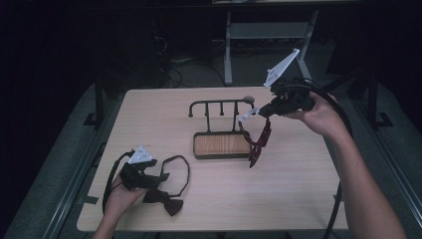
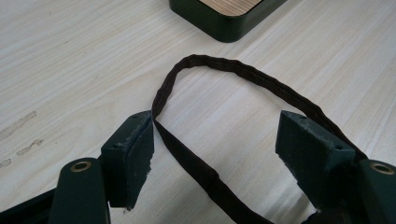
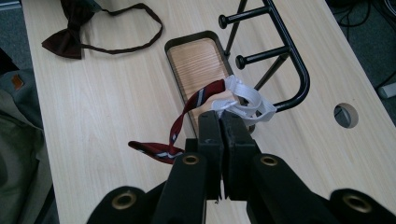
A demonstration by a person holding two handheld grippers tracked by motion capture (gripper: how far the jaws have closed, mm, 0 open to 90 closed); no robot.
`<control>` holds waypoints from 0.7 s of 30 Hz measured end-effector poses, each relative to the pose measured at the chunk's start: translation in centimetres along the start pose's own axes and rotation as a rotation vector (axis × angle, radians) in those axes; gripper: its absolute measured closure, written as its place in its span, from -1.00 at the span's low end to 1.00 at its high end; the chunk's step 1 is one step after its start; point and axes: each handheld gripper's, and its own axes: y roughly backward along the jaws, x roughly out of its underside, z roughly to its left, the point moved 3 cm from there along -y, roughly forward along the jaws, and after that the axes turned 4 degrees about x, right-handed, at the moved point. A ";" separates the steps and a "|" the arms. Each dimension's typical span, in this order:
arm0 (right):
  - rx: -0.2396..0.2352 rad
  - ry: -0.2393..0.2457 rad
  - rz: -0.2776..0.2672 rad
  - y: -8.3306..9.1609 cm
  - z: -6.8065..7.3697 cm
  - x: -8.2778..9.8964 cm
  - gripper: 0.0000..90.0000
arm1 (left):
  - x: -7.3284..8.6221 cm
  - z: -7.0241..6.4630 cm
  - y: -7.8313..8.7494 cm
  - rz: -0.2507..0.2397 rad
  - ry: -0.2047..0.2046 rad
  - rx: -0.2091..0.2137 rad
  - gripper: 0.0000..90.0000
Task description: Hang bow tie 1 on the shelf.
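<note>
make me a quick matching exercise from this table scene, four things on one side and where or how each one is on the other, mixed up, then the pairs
Things:
1. red striped tie
2. dark bow tie
3. left gripper
4. black rack

States:
A. jaws open, either side of a dark strap
B. hangs in the air from shut jaws by its white loop
C. lies flat near the table's front edge
D. stands mid-table on a wood-lined tray base

Pairs: 1-B, 2-C, 3-A, 4-D

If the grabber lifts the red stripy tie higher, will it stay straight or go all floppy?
Probably floppy: the red striped tie already droops and twists below the right gripper, whose jaws pinch its white band. It looks light, so it may swing. It could snag on the black rack beside it.
</note>
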 end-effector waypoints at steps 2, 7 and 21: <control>0.000 -0.004 -0.001 0.0 -0.2 0.0 0.94 | 0.0 0.0 0.0 0.005 -0.001 0.000 -0.37; 0.012 0.017 0.002 0.2 0.1 -0.4 0.94 | 0.0 0.0 0.0 0.005 -0.002 0.001 -0.37; 0.015 -0.051 0.035 -0.6 -2.0 0.1 0.94 | 0.0 0.0 -0.1 0.009 -0.003 0.003 -0.37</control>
